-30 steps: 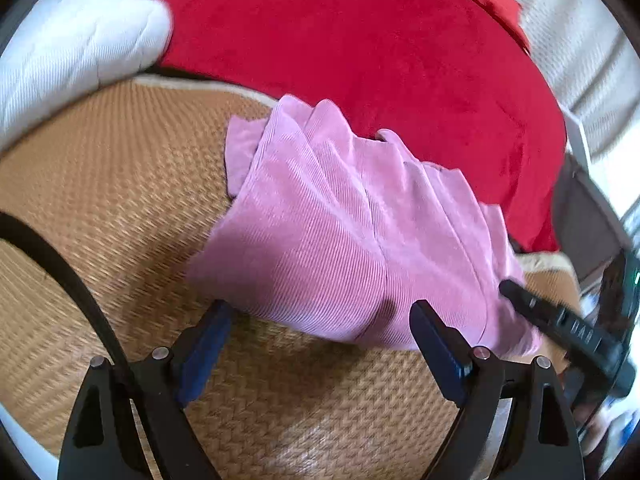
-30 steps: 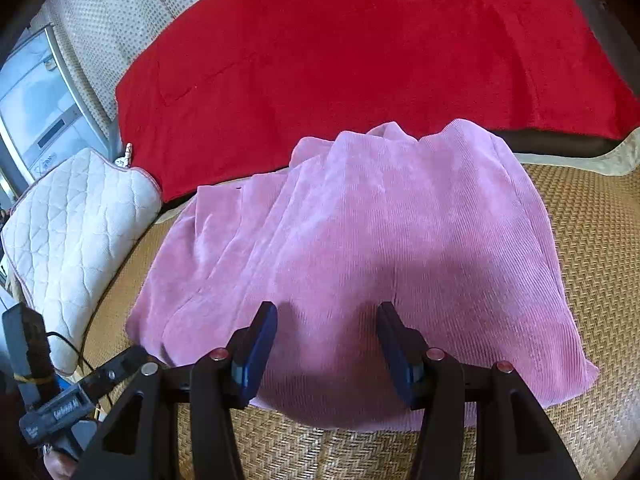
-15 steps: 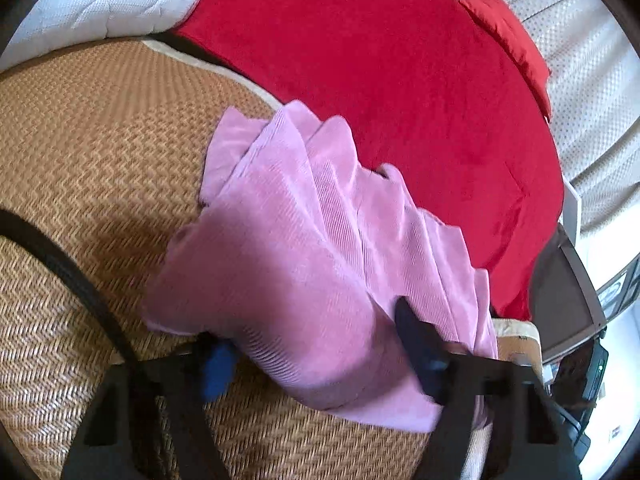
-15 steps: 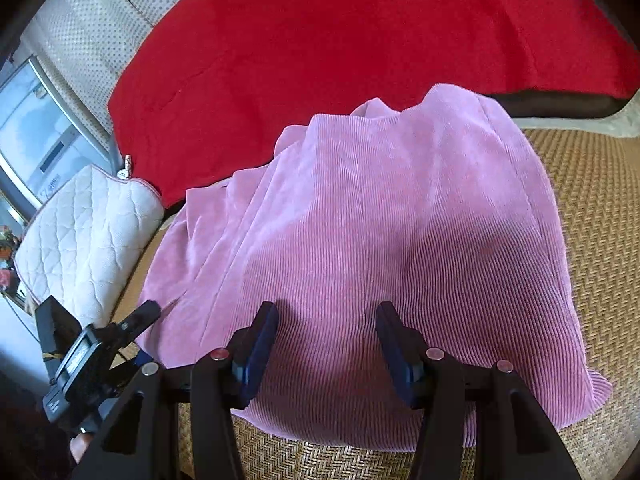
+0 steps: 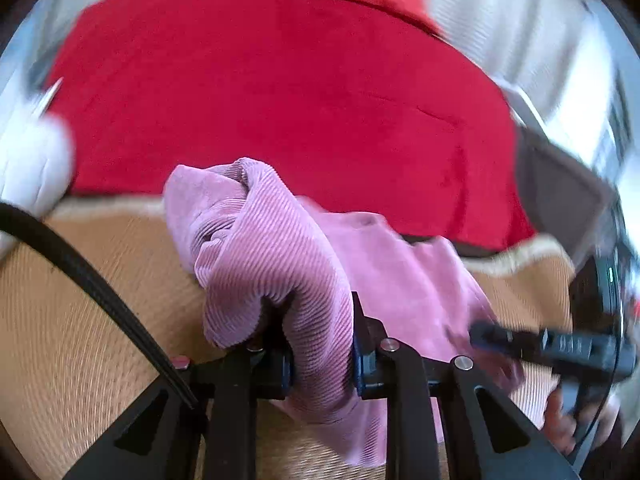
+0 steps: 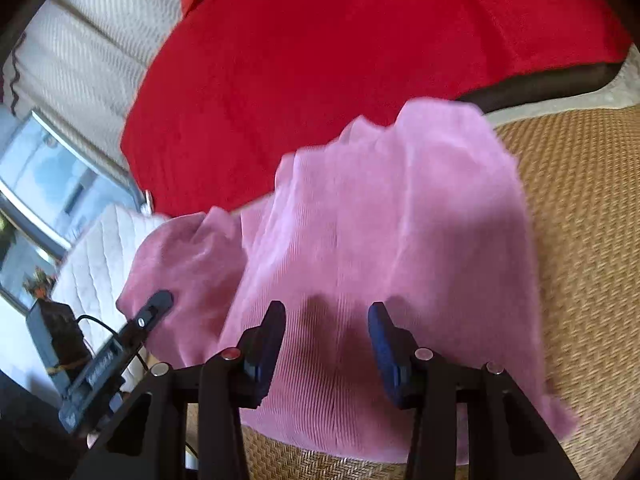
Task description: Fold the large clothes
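A pink ribbed garment (image 5: 280, 240) lies on a woven straw mat (image 5: 80, 300). My left gripper (image 5: 318, 320) has a bunched fold of its left edge between its jaws; the jaws are closing, the pads press on the cloth, and the fold is raised off the mat. In the right wrist view the garment (image 6: 400, 220) spreads flat, with the left gripper (image 6: 160, 300) at its lifted left corner. My right gripper (image 6: 326, 316) hovers over the near edge. Its jaws are closing but stand apart, and cloth lies under the gap between them without being pinched. The right gripper's tip (image 5: 492, 334) also shows at the garment's right side.
A red blanket (image 5: 280, 80) covers the surface behind the mat. A white quilted cushion (image 6: 100, 260) sits at the left, by a window. The mat (image 6: 580, 200) is bare to the right of the garment. A person's hand (image 5: 560, 420) holds the right gripper.
The left gripper went from wide open to closed on the garment's left edge and lifted it into a bunch. The right gripper narrowed a little and slid across the cloth.
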The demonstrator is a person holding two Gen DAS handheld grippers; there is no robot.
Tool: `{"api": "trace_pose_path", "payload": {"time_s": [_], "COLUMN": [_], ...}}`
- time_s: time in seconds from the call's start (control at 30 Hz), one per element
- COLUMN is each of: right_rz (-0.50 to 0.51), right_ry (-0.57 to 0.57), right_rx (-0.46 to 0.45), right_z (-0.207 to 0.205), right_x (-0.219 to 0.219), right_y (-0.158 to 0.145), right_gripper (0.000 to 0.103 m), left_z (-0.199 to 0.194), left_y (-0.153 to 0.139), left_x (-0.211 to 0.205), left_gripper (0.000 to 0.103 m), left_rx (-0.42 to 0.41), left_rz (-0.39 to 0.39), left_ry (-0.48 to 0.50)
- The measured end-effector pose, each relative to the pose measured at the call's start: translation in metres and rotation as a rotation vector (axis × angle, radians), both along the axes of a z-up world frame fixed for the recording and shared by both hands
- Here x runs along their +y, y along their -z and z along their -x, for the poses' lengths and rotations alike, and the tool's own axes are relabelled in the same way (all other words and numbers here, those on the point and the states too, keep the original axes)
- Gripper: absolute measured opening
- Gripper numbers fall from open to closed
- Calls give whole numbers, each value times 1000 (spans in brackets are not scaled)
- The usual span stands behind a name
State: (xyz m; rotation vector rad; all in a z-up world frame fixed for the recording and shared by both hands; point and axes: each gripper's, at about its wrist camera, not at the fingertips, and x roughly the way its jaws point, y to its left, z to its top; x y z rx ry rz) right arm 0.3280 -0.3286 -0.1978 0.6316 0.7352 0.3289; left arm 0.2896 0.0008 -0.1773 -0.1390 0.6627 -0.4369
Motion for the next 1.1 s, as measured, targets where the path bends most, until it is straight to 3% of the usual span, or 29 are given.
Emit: {"api": "trace_pose_path", "payload": {"time_s": [0.17,0.23,0.3,0.33,0.5,0.63,0.77,0.83,0.87,0.9,0.97,1.1], "right_rz": [-167,-282,-331,-348,-427,-454,-406,-353,-310,-256,-228,-177], "right_ry": [-2,-19,-35,-47,-122,-156,-123,-135,-140,-140,-145,-127], "right_rx": [-36,-41,-40,-38,29,-17,-9,-9,-7,5,-31,-209], "right_z": [-7,-17,-27,-33,-64,-79,-91,-95,-98,-99,-92,-60], "right_x": [-38,-50,-52,-51,-29,-10,8,19,25,31,33,28], "right_y": [-2,2,4,6,23,15,12,15,14,12,0,-49], "right_gripper": [49,58,76,78,78,78,84,73,38,20,17,16], "left_z": [21,33,33,33,25,28,40,41,41,39,42,58], "left_y": [-13,-4,11,15,15,19,17,15,14,12,5,-30], "left_x": [-76,-91,-98,-98,-84,-87,-80,-77,-75,-72,-69,-72], "left_gripper": [22,21,21,21,22,22,22,22,22,22,21,21], "left_rx": [-71,-59,-54,-55,-46,-56,-67,-75,-76,-73,-83,-156], "left_rz": [-123,-146,-173,-170,-100,-106,-112,-114,-114,-117,-115,-109], "left_ry": [233,294,307,310,337,355,376,381,380,379,383,395]}}
